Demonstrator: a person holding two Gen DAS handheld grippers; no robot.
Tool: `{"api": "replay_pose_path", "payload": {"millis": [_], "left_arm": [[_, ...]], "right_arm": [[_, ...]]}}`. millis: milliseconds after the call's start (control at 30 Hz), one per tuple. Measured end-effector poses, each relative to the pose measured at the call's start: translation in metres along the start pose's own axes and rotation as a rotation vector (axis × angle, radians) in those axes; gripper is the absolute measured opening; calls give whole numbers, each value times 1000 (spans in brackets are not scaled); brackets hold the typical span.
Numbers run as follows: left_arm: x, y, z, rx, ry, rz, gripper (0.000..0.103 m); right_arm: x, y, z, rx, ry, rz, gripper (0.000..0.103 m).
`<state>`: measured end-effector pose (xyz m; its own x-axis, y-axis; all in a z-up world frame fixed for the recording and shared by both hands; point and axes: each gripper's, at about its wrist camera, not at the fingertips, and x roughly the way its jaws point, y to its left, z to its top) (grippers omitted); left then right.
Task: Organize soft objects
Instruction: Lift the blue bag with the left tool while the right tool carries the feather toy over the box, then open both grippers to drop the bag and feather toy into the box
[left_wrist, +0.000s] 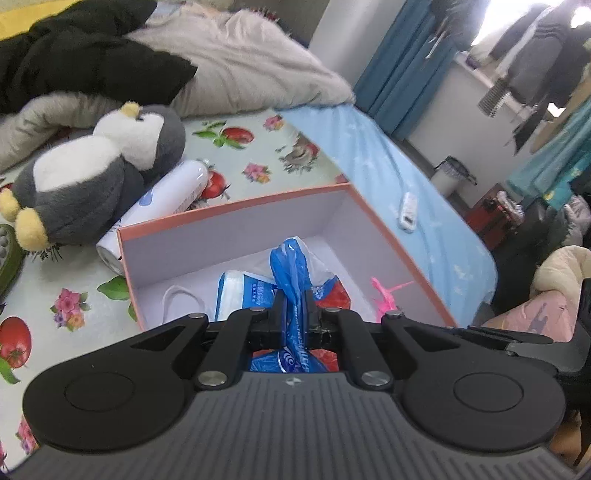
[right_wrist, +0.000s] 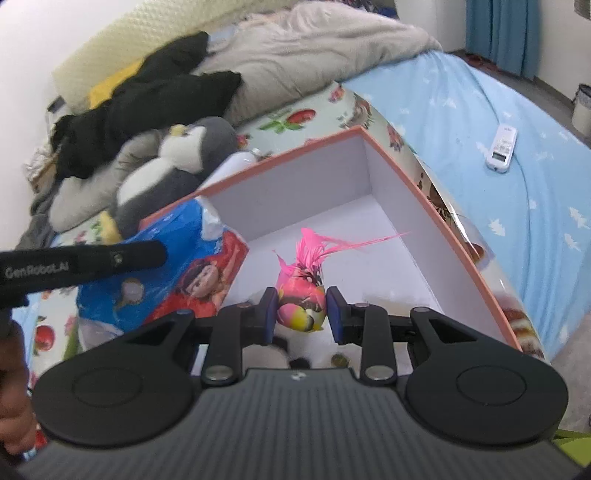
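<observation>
Left gripper (left_wrist: 294, 308): its jaws are pinched tight on the twisted neck of the blue plastic bag (left_wrist: 291, 273), held over the near part of the box.
Right gripper (right_wrist: 299, 314): its blue-padded fingers (right_wrist: 269, 314) sit on either side of the pink feathered toy bird (right_wrist: 302, 301); whether both pads press it cannot be told, as a thin gap seems to show on the right.
Box (left_wrist: 236, 236): an open one with a salmon rim and white walls, standing on the flowered sheet (left_wrist: 255, 147) on the bed.
Blue plastic bag: it hangs inside the box at its left side, printed with a cartoon figure in red and blue.
Toy bird: it is low over the box floor, near the front, with its pink feathers pointing up and to the right.
Penguin plush (left_wrist: 96, 173): it lies on the sheet just left of the box, outside it.
White spray can (left_wrist: 166, 199): it lies between the penguin and the box wall.
Remote (right_wrist: 501, 147): it rests on the light blue bedspread, well apart from the box.
</observation>
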<state>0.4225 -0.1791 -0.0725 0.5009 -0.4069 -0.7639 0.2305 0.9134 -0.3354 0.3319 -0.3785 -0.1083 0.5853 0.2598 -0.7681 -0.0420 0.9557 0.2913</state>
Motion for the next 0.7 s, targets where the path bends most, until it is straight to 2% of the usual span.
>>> {"api": "replay_pose_path", "payload": {"millis": [233, 400, 467, 533, 567, 700], "left_arm": [[64, 26, 7, -35, 73, 38, 9], [86, 32, 3, -7, 101, 65, 11], [88, 31, 2, 2, 105, 70, 29], [84, 29, 1, 7, 97, 63, 47], [81, 28, 1, 16, 85, 67, 48], [61, 21, -1, 26, 58, 71, 48]], "right_arm": [[64, -17, 19, 21, 77, -21, 32], [102, -25, 17, 34, 140, -25, 33], [110, -24, 16, 21, 165, -31, 35], [115, -24, 15, 15, 183, -32, 48], [115, -24, 14, 21, 190, -35, 52], [107, -21, 11, 9, 178, -45, 52]]}}
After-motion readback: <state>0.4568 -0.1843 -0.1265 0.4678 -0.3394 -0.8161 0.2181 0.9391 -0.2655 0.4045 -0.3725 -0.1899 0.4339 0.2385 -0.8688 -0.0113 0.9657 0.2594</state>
